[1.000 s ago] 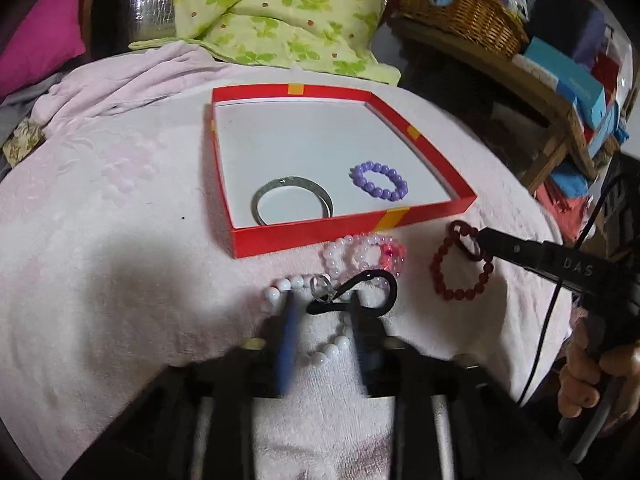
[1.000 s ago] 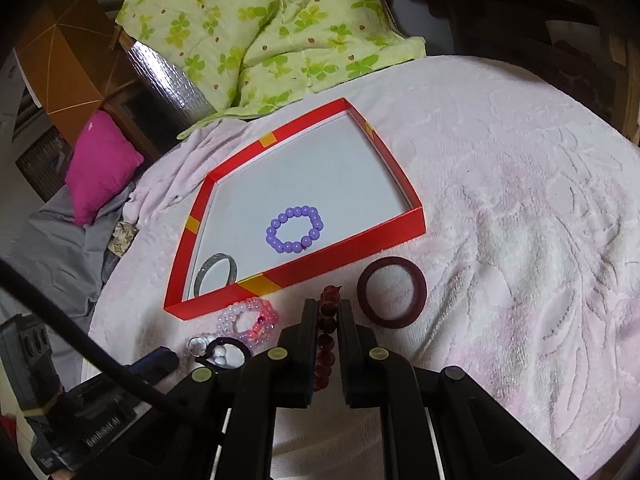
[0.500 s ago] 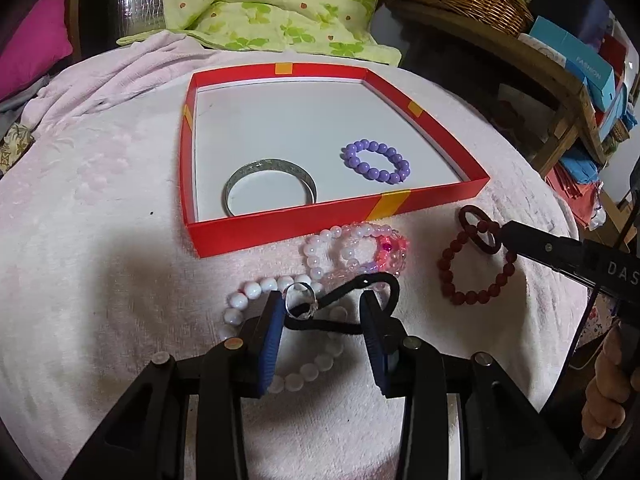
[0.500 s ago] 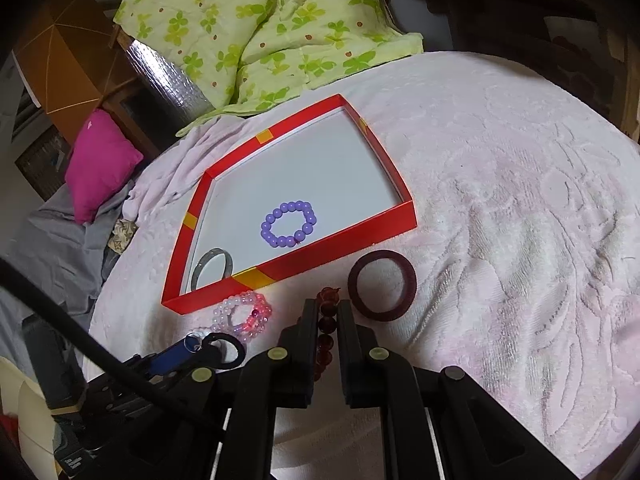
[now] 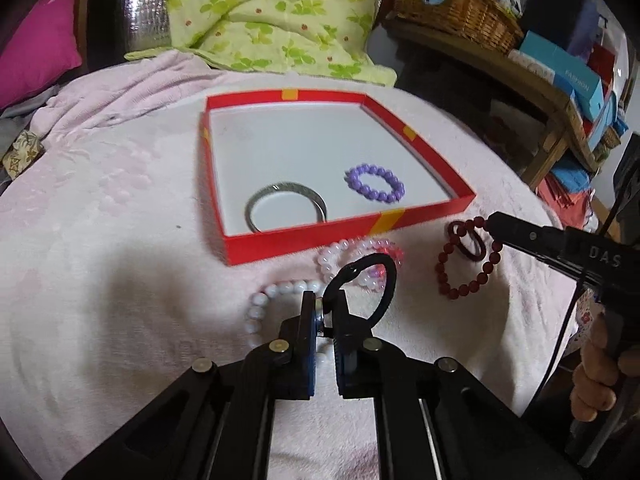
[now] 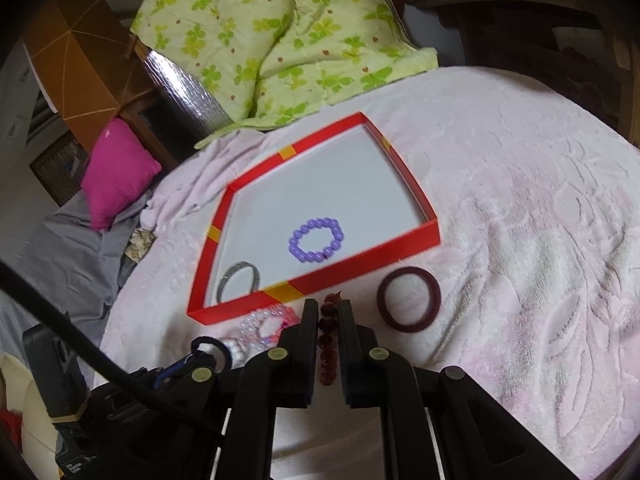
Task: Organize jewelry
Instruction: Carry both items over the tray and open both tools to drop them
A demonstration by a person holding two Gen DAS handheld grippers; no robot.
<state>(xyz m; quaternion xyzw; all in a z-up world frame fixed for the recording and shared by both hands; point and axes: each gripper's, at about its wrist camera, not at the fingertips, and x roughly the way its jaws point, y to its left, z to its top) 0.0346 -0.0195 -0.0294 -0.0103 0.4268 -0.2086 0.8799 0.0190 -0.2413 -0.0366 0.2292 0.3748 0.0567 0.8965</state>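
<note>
A red tray [image 5: 304,234] [image 6: 360,260] with a white floor lies on the pink cloth. It holds a silver bangle [image 5: 286,206] [image 6: 240,280] and a purple bead bracelet [image 5: 374,188] [image 6: 317,240]. My left gripper [image 5: 325,306] is shut on a black cord loop with a metal ring [image 5: 370,276], lifted over a white bead bracelet [image 5: 276,292] and a pink bead bracelet [image 5: 360,252] [image 6: 266,322]. My right gripper [image 6: 327,308] [image 5: 496,224] is shut on a dark red bead bracelet [image 6: 326,344] [image 5: 468,276]. A dark red bangle [image 6: 408,299] lies just right of it.
A green floral quilt [image 5: 272,16] and a magenta pillow [image 6: 120,168] lie beyond the tray. A wooden shelf with a wicker basket [image 5: 460,12] and boxes stands at the right. The cloth-covered surface drops off at its round edges.
My left gripper closed on the black cord loop and raised it. My right gripper stayed shut on the dark red bead bracelet and shifted slightly.
</note>
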